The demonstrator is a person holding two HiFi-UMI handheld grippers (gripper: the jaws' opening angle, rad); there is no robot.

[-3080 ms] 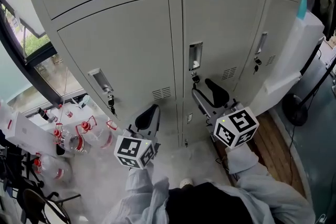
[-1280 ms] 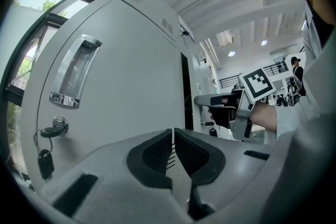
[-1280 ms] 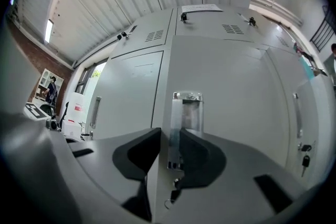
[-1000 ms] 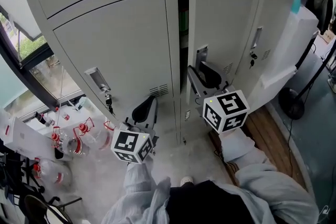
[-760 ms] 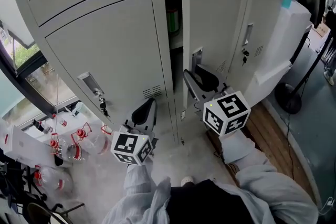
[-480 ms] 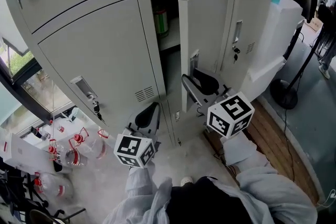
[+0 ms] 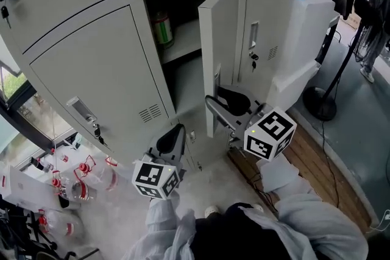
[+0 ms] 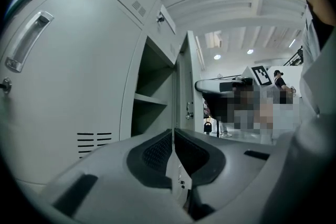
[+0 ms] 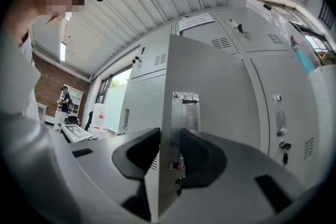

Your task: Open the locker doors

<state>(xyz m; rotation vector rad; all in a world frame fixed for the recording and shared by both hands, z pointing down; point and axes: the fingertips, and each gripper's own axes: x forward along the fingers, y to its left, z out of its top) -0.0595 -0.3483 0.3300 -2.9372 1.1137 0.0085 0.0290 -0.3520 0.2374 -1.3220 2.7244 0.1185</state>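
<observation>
The middle locker door [image 7: 220, 39] stands swung out, showing a shelf with a green can [image 7: 161, 27]. My right gripper [image 7: 218, 100] straddles that door's free edge at its recessed handle [image 9: 188, 113]; in the right gripper view the door [image 9: 210, 86] runs between the jaws of my right gripper [image 9: 169, 152], with the pads against it while the jaws are opening. My left gripper [image 7: 177, 131] hangs low in front of the closed left locker door [image 7: 97, 70], apart from it, and it [image 8: 172, 147] is shut on nothing. The right locker door [image 7: 262, 27] is closed.
The left door's handle [image 7: 80, 109] has keys hanging below it. Clear bottles with red caps [image 7: 79, 182] lie on the floor at the left. A white board [image 7: 304, 39] leans on the lockers at the right, beside a round stand base [image 7: 320, 109].
The middle door has swung from slightly ajar to wide open, with my right gripper staying on its edge. My left gripper has kept its place low in front of the left door.
</observation>
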